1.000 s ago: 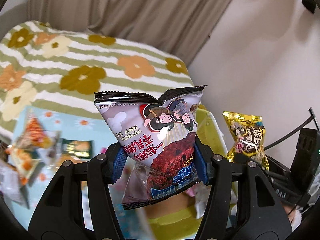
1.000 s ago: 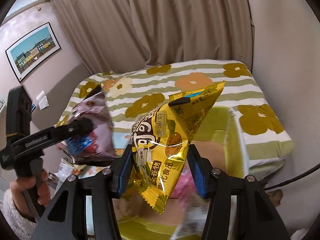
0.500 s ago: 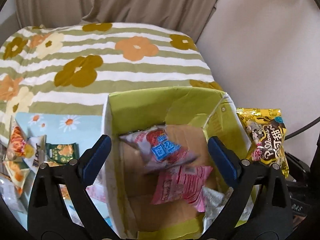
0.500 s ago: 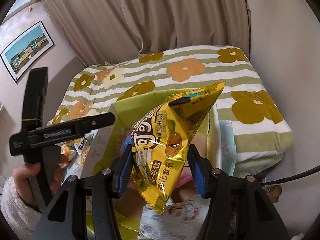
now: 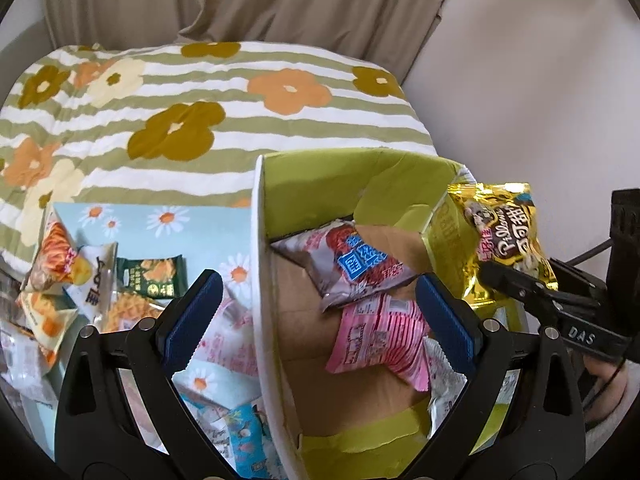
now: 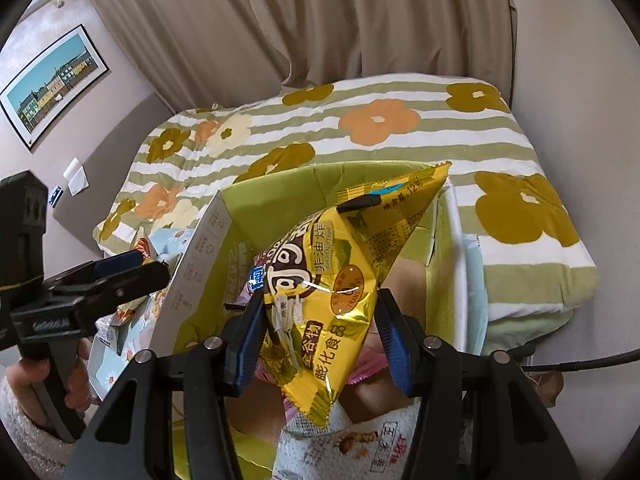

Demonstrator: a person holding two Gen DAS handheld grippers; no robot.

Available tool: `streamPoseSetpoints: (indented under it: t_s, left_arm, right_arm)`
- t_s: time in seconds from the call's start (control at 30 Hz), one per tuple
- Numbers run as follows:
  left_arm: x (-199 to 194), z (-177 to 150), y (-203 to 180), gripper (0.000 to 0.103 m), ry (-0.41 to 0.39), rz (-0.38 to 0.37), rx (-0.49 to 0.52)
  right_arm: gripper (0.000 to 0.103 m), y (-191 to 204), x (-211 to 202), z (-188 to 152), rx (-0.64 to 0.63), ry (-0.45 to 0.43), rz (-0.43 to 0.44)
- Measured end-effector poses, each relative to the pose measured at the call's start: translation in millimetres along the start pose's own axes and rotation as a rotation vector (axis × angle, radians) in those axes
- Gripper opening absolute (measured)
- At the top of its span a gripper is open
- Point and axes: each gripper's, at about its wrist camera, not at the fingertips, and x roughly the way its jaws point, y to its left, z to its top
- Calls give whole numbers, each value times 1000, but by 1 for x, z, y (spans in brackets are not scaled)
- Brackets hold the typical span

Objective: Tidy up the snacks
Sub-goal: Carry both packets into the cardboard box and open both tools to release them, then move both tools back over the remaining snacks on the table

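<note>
Several packets lie in the box (image 5: 260, 264); more wait on the mat (image 5: 208, 220). Left gripper (image 5: 316, 308) jaws wide, empty. Right gripper (image 6: 320, 336) jaws hold a yellow bag (image 6: 340, 280) above the box

Snack packets (image 5: 362, 268) in box (image 5: 260, 280)

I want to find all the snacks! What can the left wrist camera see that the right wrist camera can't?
Only the left wrist view shows the loose snack packets on the daisy cloth, and the purple-grey packet lying in the box beside a pink packet.

Only the right wrist view shows the framed picture on the wall.

Both show the green box, the flowered blanket, and the yellow snack bag pinched in the right gripper.
</note>
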Motion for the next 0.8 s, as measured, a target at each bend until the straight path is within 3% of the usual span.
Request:
streamPoseSetpoints:
  t_s: [0.2, 0.27, 0.3, 0.33, 0.8]
  left_arm:
    - [-4, -4, 8, 97, 3, -5, -20]
    - [-9, -6, 8, 97, -7, -2, -16]
    - [-12, -6, 7, 97, -10, 1, -15]
    - [-14, -8, 7, 97, -14, 4, -13]
    - [-51, -22, 3, 97, -68, 21, 2]
  right_arm:
    - [52, 1, 9, 6, -10, 15, -33]
    - [76, 1, 9, 7, -19, 2, -87]
    - [98, 1, 7, 7, -27, -8, -96]
    - [102, 2, 3, 6, -34, -23, -97]
    - [102, 19, -36, -6, -30, -62, -67]
